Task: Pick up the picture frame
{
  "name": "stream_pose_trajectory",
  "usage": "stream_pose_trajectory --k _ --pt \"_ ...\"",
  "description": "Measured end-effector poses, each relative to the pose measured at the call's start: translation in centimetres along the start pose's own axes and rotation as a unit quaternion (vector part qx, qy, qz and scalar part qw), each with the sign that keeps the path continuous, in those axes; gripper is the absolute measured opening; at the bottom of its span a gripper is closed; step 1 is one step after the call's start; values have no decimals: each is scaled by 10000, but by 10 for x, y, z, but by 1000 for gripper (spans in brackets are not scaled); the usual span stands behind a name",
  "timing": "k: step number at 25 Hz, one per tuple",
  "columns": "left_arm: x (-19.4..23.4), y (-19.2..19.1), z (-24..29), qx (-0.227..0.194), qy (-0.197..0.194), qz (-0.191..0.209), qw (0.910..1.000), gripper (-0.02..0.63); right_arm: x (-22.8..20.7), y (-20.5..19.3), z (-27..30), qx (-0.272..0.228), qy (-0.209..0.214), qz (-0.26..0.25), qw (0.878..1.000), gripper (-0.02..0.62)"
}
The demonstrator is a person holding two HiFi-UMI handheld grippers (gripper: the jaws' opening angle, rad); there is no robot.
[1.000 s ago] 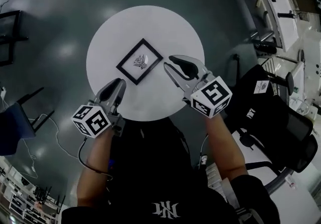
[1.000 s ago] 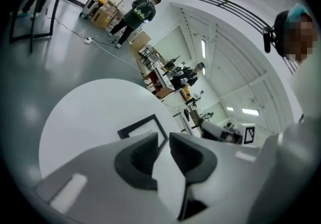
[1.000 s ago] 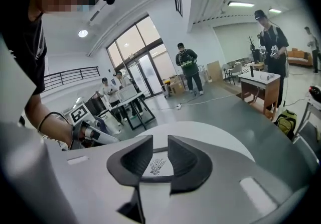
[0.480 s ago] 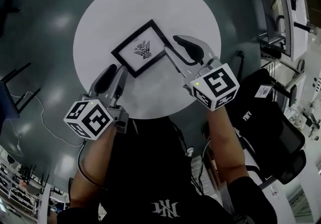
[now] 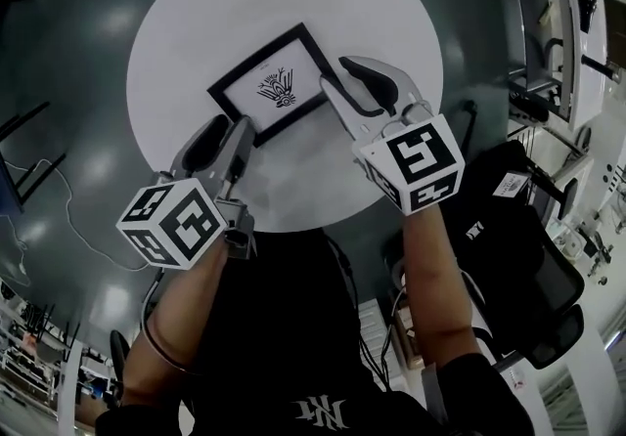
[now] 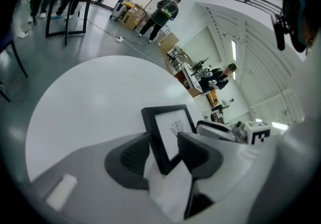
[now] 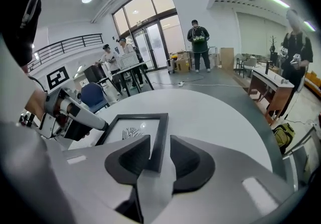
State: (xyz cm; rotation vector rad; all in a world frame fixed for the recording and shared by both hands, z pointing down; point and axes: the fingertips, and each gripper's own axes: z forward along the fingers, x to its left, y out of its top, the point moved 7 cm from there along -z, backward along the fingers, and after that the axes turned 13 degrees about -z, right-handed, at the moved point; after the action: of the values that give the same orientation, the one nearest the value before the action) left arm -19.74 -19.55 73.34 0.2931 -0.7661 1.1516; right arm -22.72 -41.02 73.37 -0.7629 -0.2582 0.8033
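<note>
head view: high up, looking down | left gripper view: low, close behind its jaws, looking ahead | right gripper view: same | shared: picture frame (image 5: 272, 87) between the jaws

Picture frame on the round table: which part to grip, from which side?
Grip the black border, not the white middle. The picture frame lies flat on the table, turned cornerwise to the person, so come in low from the near side with jaws straddling a rail edge-on: likely the near-left corner and the right rail.
</note>
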Motion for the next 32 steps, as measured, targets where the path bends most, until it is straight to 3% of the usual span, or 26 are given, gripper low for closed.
stream_pose_trajectory --k 5,16,32 --pt "-3 -3 5 -1 323 -24 9995 172 1 0 5 115 -49 -121 9998 124" --pt "1 0 9 -23 624 -140 9980 94 4 -2 14 146 -78 -100 9998 101" --pt "1 4 9 44 691 -53 9976 87 10 4 7 -1 -388 -8 9992 71"
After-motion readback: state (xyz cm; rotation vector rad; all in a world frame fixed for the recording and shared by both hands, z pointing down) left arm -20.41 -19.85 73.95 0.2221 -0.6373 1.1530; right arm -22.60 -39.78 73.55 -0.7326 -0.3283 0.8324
